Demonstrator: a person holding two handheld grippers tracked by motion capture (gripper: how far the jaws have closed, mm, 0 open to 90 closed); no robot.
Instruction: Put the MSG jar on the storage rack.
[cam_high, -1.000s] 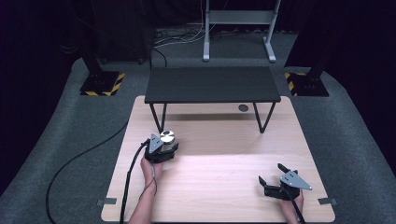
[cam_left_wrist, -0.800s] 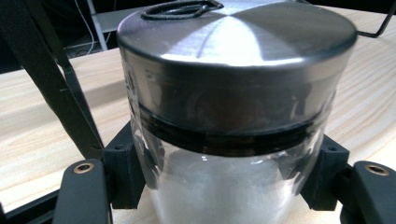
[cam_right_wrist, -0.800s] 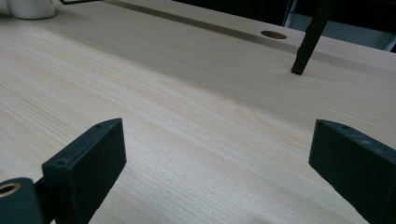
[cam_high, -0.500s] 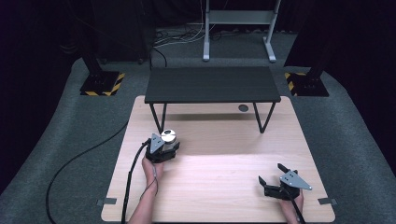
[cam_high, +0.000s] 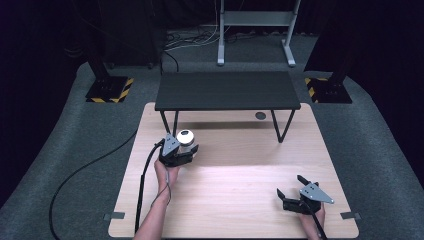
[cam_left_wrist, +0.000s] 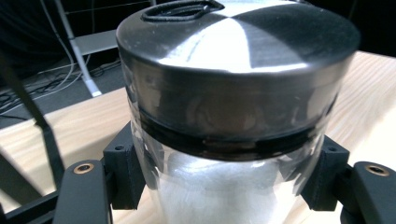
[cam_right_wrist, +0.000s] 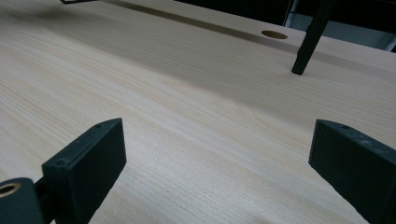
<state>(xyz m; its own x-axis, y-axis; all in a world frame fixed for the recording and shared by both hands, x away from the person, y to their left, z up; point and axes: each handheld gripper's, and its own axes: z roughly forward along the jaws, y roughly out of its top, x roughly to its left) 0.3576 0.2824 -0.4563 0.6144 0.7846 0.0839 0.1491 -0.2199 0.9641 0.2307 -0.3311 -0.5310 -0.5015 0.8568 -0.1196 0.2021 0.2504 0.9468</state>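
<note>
Steel-lidded jar (cam_left_wrist: 224, 116) clamped between left claw (cam_high: 186, 150) jaws; right claw (cam_high: 290, 192) wide, empty.

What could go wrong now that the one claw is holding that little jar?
The left gripper clamps a smooth clear jar low on its wall, beneath the heavy-looking steel lid, so it might slip or tip if jerked. Squeezing harder could crack it, if it is glass. The low black shelf stands just behind, so lifting forward may bump its edge.

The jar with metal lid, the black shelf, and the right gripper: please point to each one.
jar (cam_left_wrist: 224, 186): left gripper view, clear wall below the lid.
black shelf (cam_high: 227, 90): high view, middle of its top.
right gripper (cam_high: 290, 189): high view, between its open jaws.
</note>
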